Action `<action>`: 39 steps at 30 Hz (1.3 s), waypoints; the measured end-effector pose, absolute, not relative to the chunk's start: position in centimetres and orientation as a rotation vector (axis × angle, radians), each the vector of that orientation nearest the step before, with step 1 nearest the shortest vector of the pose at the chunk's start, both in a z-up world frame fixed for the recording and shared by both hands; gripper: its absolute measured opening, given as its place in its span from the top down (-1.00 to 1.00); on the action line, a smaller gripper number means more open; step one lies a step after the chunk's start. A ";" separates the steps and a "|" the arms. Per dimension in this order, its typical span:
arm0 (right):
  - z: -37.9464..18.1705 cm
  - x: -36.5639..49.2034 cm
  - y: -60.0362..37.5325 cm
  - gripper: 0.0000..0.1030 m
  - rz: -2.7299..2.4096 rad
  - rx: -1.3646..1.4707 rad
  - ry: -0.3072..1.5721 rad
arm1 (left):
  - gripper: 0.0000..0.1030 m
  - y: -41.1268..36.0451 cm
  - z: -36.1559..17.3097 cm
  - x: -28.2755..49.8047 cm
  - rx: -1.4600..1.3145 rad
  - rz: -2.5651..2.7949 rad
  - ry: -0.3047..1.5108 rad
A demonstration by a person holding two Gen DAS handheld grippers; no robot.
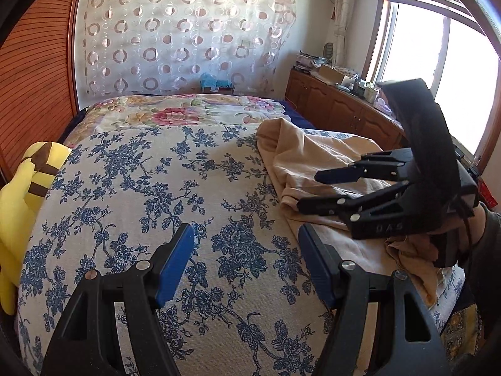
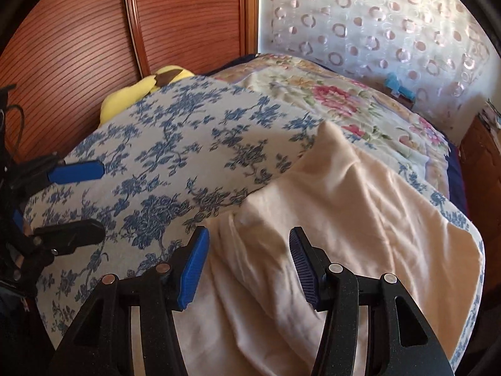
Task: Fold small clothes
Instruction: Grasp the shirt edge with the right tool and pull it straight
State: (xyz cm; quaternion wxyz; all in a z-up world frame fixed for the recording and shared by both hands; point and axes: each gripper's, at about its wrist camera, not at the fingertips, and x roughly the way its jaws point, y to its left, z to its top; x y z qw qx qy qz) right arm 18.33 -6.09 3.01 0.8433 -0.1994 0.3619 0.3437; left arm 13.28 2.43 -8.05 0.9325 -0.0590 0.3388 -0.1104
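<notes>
Beige garment (image 2: 328, 219) lies crumpled on right part of blue-floral bedspread (image 1: 156, 188), partly spread, one corner raised toward floral quilt (image 1: 175, 109)

Right gripper (image 2: 249, 266) above garment, jaws spread, nothing pinched

Left gripper (image 1: 245, 260) over bare bedspread beside garment, jaws spread, empty

Yellow plush toy (image 1: 28, 188) at bed's left edge

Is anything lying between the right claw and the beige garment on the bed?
Nothing visible. The right claw hangs open directly over the beige garment, with only bare cloth between its fingers.
</notes>
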 end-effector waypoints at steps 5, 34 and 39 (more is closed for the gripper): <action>2.3 18.7 -6.2 -0.07 0.689 -0.482 0.796 | -0.36 2.5 -8.1 13.4 -0.121 -0.224 0.698; 9.6 26.0 -26.2 0.65 0.133 -0.073 0.668 | -0.36 -0.1 -8.7 13.0 -0.081 -0.286 0.724; 9.0 21.1 -23.8 0.42 0.263 -0.128 0.657 | -0.36 -0.5 -8.7 12.9 -0.078 -0.293 0.724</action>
